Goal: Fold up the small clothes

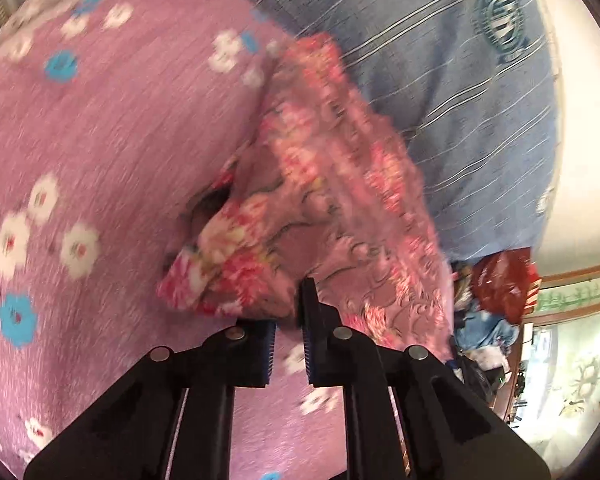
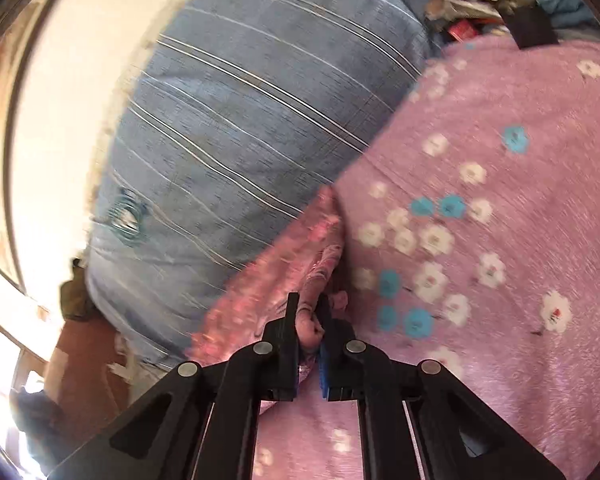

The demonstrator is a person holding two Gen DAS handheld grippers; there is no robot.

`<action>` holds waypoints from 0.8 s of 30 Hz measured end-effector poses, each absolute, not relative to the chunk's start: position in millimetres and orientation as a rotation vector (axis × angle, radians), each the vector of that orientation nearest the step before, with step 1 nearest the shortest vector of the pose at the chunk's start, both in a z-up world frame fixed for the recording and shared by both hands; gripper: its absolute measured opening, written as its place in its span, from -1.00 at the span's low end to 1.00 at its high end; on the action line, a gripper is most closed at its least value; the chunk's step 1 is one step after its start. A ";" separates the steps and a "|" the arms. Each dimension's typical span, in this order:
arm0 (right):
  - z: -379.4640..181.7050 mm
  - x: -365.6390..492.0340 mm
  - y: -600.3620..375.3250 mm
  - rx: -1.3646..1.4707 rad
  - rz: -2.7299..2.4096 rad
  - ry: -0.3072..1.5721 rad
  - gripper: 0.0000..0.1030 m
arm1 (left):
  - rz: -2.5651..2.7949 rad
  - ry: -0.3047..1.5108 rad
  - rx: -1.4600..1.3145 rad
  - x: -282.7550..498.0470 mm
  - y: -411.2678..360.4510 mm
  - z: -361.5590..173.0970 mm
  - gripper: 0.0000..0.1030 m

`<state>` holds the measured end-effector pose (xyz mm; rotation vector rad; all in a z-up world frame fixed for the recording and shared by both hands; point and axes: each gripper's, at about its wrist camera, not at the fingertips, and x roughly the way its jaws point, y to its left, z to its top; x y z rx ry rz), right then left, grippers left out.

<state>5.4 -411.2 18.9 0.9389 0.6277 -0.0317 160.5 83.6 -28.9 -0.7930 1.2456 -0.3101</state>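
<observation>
Both grippers, left (image 1: 288, 320) and right (image 2: 308, 320), pinch opposite edges of the floral garment (image 1: 324, 184), lifted beside the blue pillow (image 1: 440, 60), likely stretching it taut before folding.

left gripper (image 1: 290, 312): black linkage arms, silver pivot discs | right gripper (image 2: 306, 316): same, blue ribbed pads on fingers (image 2: 323, 364)

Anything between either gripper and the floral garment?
Nothing visible. The right gripper is shut on a bunch of the floral garment, and the left gripper is shut at its edge. It lies on the pink bedspread.
</observation>
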 end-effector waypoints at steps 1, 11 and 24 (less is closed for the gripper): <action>7.8 8.8 -410.5 0.929 -0.053 0.688 -0.87 | -0.317 1.260 -0.794 157.5 85.8 -32.2 -0.82; 38.1 7.0 -429.2 0.865 -0.111 0.657 -0.52 | -0.399 1.121 -0.544 180.9 104.1 40.8 0.28; 3.4 156.0 -438.6 0.870 -0.134 0.800 -0.20 | -0.302 1.271 -0.446 373.3 53.2 1.4 0.29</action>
